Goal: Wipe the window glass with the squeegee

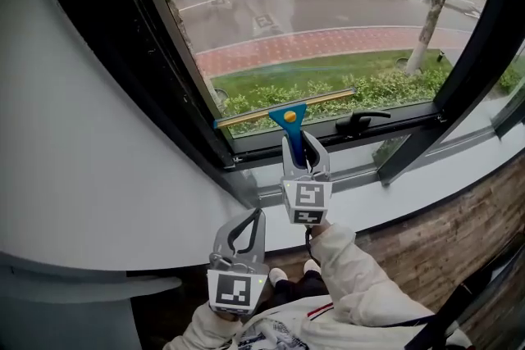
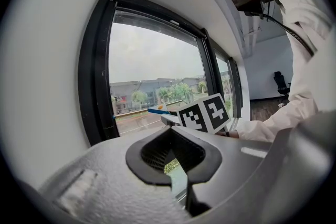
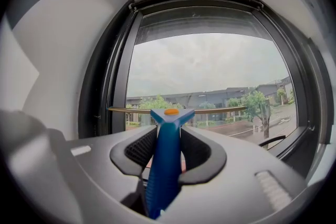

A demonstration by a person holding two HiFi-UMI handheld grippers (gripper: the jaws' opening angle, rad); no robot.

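Note:
A blue-handled squeegee (image 1: 289, 120) with an orange button and a brass-coloured blade (image 1: 283, 108) lies low against the window glass (image 1: 328, 12), close to the bottom frame. My right gripper (image 1: 304, 157) is shut on its blue handle (image 3: 165, 160); in the right gripper view the blade (image 3: 176, 110) spans level across the pane (image 3: 210, 65). My left gripper (image 1: 244, 235) hangs lower and to the left, away from the glass, shut with nothing between its jaws. In the left gripper view the jaws (image 2: 176, 168) are closed and the right gripper's marker cube (image 2: 205, 113) sits ahead.
A black window frame (image 1: 156, 53) runs along the left and a black window handle (image 1: 361, 122) sits on the bottom frame right of the squeegee. A white sill (image 1: 385, 197) runs below. The person's white sleeve (image 1: 361, 275) is beneath. White wall (image 1: 66, 135) fills the left.

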